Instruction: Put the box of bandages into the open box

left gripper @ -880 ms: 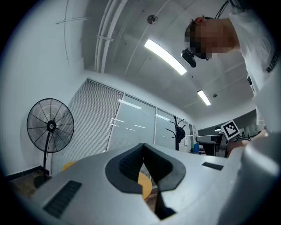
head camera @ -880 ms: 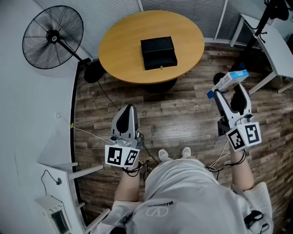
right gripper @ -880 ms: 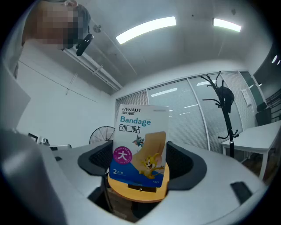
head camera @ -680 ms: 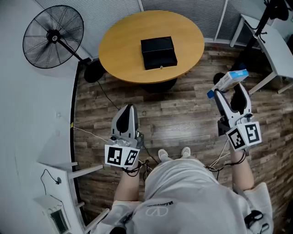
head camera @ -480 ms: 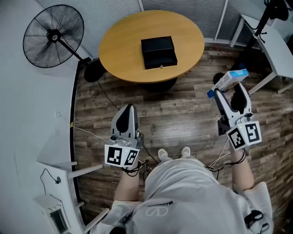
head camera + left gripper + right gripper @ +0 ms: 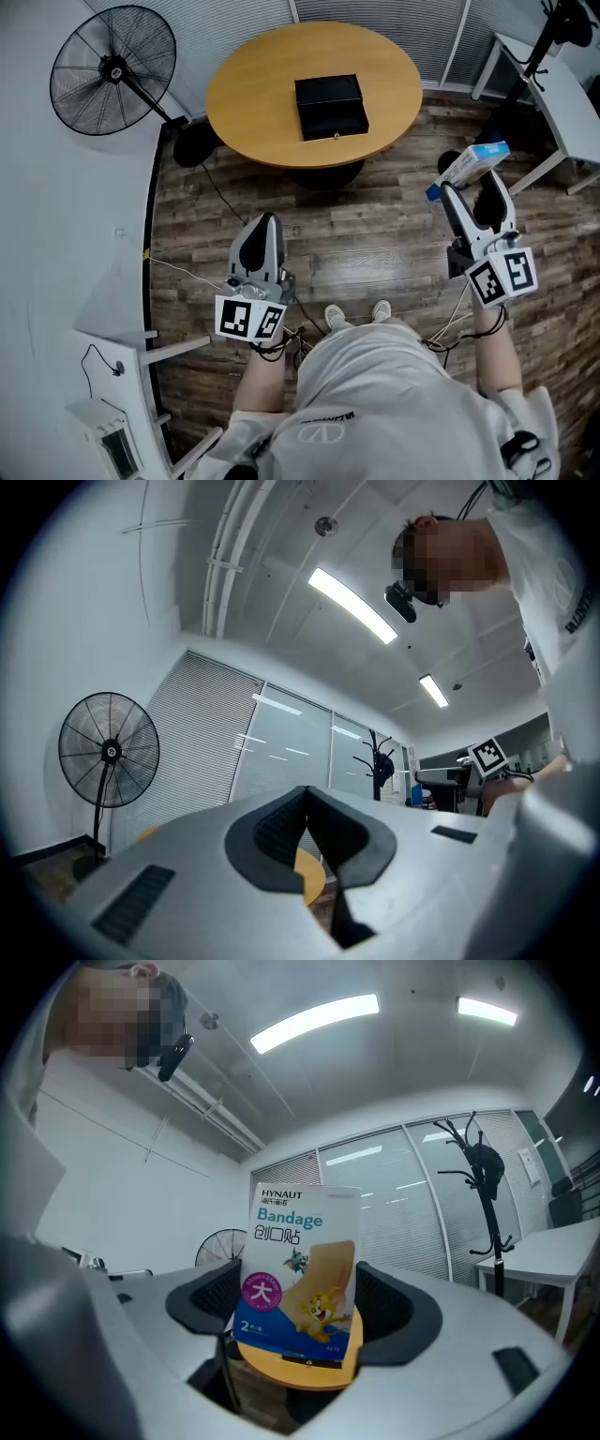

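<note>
My right gripper (image 6: 467,182) (image 6: 298,1302) is shut on the white-and-blue box of bandages (image 6: 469,167) (image 6: 302,1274), held above the wooden floor at the right. The black open box (image 6: 331,107) lies on the round wooden table (image 6: 253,94) at the top centre, well ahead of both grippers. My left gripper (image 6: 262,228) (image 6: 307,844) hangs at the lower left over the floor, its jaws shut with nothing between them.
A black standing fan (image 6: 111,70) is at the top left beside the table. A white desk (image 6: 572,89) stands at the top right, and a white shelf unit (image 6: 122,412) sits at the lower left. The person's shoes (image 6: 356,314) are on the wooden floor below the table.
The view has shifted slightly, so the table and black box sit a little further right in the frame. Both grippers hold their places.
</note>
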The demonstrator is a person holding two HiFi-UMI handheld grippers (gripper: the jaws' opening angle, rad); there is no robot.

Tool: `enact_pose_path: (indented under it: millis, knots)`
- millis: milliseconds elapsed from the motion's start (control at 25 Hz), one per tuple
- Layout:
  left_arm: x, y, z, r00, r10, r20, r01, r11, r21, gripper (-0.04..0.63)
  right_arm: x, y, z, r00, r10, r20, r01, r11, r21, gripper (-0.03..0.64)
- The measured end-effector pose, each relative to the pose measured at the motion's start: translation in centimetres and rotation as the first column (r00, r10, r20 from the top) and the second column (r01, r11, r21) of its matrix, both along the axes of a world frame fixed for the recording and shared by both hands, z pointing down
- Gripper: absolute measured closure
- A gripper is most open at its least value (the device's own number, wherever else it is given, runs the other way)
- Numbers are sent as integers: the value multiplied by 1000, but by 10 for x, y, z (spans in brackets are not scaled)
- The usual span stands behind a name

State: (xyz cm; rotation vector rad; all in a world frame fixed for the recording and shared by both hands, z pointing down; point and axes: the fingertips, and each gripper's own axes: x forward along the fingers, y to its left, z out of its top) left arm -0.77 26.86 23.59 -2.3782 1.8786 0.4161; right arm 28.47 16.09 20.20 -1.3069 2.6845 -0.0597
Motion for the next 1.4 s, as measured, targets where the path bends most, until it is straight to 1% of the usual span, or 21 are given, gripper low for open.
enact_pose_path:
  millis: [160,400,680,880,1240,1400]
  knots:
    - [-18,7,4,1000,10,-11,-10,1000,4,588,-19,8,2,1000,8,-20,-8,1000,3,216]
    - [-44,15,8,1000,18,-15,-18,1000,10,588,-43,15,1,1000,18,-21,-18,1000,14,216]
    - [-71,20,22,999,6,-33,-6,1000,-16,588,-67,13,16,1000,16,-26,-17,1000,-16,216]
    - [-73,12,27,999,1,-39,-2,1000,-25,588,-74,4,21,1000,6,-31,-7,1000,-27,216]
    - [-65,-6,25,1000,1,-18,-1,1000,-23,588,-79,-15,29,999,-29,-24,28,999,-34,216]
    - [-56,-36,22,1000,-7,-11,7,1000,-27,588,-74,-43,33,998,-52,-27,51,998,-43,216]
